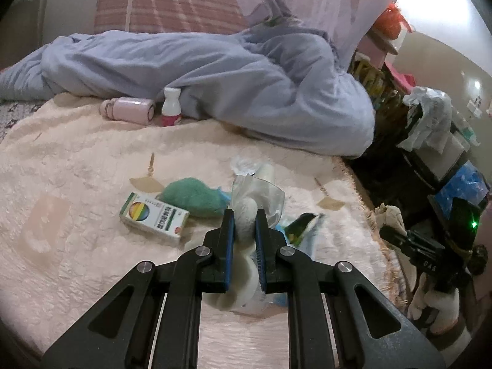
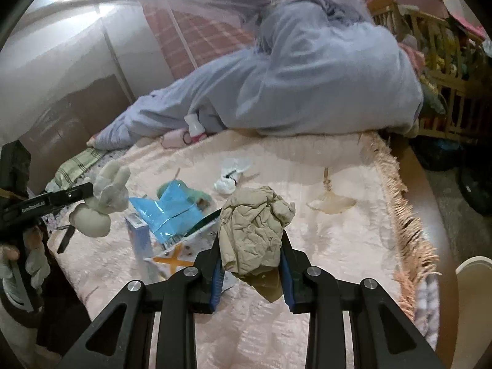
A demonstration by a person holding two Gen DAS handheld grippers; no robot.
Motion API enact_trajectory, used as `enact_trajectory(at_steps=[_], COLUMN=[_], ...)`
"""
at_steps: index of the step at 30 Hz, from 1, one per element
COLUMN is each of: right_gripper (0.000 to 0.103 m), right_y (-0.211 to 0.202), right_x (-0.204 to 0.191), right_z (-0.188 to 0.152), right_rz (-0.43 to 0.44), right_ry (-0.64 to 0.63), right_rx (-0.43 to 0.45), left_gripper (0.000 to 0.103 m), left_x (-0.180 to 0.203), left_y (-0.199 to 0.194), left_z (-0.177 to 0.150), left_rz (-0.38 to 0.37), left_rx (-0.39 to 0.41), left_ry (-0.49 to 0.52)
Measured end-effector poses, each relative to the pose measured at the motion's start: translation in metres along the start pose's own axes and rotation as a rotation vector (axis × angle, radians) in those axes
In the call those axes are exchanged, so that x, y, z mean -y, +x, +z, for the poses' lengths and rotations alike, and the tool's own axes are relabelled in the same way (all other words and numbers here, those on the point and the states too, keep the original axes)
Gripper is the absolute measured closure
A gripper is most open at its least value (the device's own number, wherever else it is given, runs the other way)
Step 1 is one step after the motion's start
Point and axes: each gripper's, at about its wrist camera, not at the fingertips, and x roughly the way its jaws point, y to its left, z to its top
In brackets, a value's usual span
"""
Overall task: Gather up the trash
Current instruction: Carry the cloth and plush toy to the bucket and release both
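The left gripper [image 1: 245, 215] is clamped on a white crumpled glove [image 2: 101, 203], lifted over the pink bedspread [image 1: 77, 215]; the right gripper [image 2: 250, 240] pinches a crumpled beige paper wad [image 2: 252, 230] above the same bedspread, near a blue wrapper [image 2: 166, 215]

Pink-covered bed [image 1: 77, 184] with rumpled blue quilt [image 1: 215, 70], sheer netting [image 1: 338, 6] above, cluttered shelf [image 1: 384, 70] alongside.

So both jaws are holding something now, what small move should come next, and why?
Probably carry both pieces off the bed toward a trash container, though none is clearly identifiable here. The left gripper is shut on a white crumpled wad, and the right gripper on a crumpled beige paper, both lifted clear of the bedspread, so neither can pick more.
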Motion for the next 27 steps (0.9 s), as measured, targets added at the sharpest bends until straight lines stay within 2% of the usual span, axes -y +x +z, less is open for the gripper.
enact_trajectory(at_steps=[10,13,16,18,21,23,24,26,27], right_gripper=[0.073,0.073,0.073,0.073,0.073,0.073,0.073,0.073,0.073], right_y=[-0.036,-0.038,-0.04,-0.041,-0.04,-0.039,-0.038,-0.035,-0.033], right_x=[0.005,0.006,0.004,0.003,-0.001,-0.005,-0.006,-0.009,-0.011], right_z=[-0.007,-0.008,-0.009,-0.011,-0.013,-0.014,-0.015,-0.017,-0.018], right_rz=[-0.021,-0.01,-0.003,0.004,0.014,0.019,0.021,0.026,0.031], right_ry=[0.0,0.008,0.006,0.006,-0.003,-0.013,-0.018,-0.026,-0.028], right_rx=[0.039,0.042,0.041,0.039,0.034,0.028,0.023,0.014,0.009], left_gripper=[0.093,0.093,0.093,0.093,0.093,0.093,0.093,0.093,0.093], left_x=[0.025,0.032,0.032,0.023,-0.007,-0.027,-0.037,-0.066,-0.075], left_y=[-0.029,-0.022,-0.013,-0.003,0.009,0.013,0.014,0.013,0.007], left_z=[0.016,0.014,0.003,-0.009,-0.028,-0.042,-0.048,-0.058,-0.06], left_rz=[-0.059,0.011,0.039,0.113,0.186,0.298,0.329,0.347,0.332], left_rx=[0.047,0.02,-0.023,-0.062,-0.126,-0.143,-0.159,-0.198,-0.198], left_ry=[0.012,0.053,0.069,0.079,0.032,0.05,0.041,-0.03,-0.067])
